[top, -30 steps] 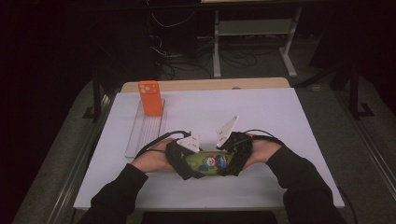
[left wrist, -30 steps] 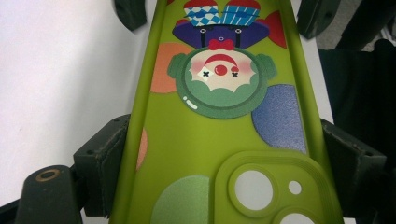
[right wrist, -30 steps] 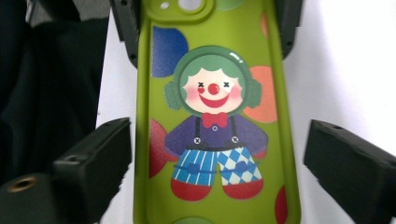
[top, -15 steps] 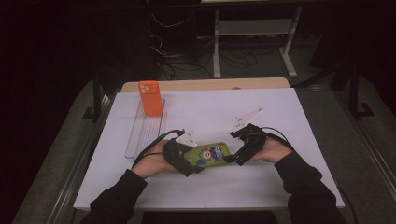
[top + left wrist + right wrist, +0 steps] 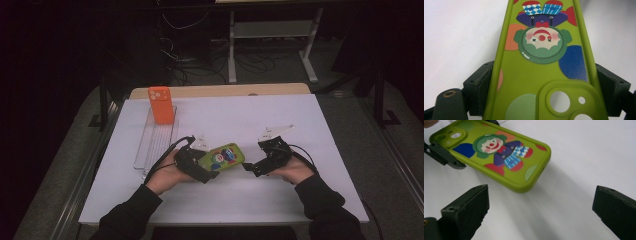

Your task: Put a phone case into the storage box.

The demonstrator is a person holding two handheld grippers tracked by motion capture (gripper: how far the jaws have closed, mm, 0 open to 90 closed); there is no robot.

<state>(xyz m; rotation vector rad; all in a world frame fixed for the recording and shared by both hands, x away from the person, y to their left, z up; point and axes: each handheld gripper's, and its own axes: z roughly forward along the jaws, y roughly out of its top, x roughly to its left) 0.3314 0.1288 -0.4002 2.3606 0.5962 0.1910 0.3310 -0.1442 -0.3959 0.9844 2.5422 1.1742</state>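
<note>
Going left to right across the white table (image 5: 300, 120), we count one clear rack (image 5: 152, 145) near the left edge, with one orange case (image 5: 160, 105) standing upright at its far end. Next comes our left gripper (image 5: 207, 167), held in our left hand (image 5: 167, 175) with its cable (image 5: 162, 160) looping back beside the rack. Its two jaws are clamped on the long sides of one green case (image 5: 225, 157), near the camera end; in the left gripper view the green case (image 5: 541, 70) runs away from us between the pads, its clown print upside down and its camera holes nearest the lens. The green case is lifted off the table, tilted, at about the middle of the near half. Just to the right of it, apart from it, is our right gripper (image 5: 250, 167) in our right hand (image 5: 295, 172). Its jaws have just been opening and stand wide apart with nothing between them; in the right gripper view the green case (image 5: 499, 152) lies beyond the two jaws, free end toward us, casting a shadow on the table (image 5: 586, 150). So we count two cases, two grippers, one rack.
</note>
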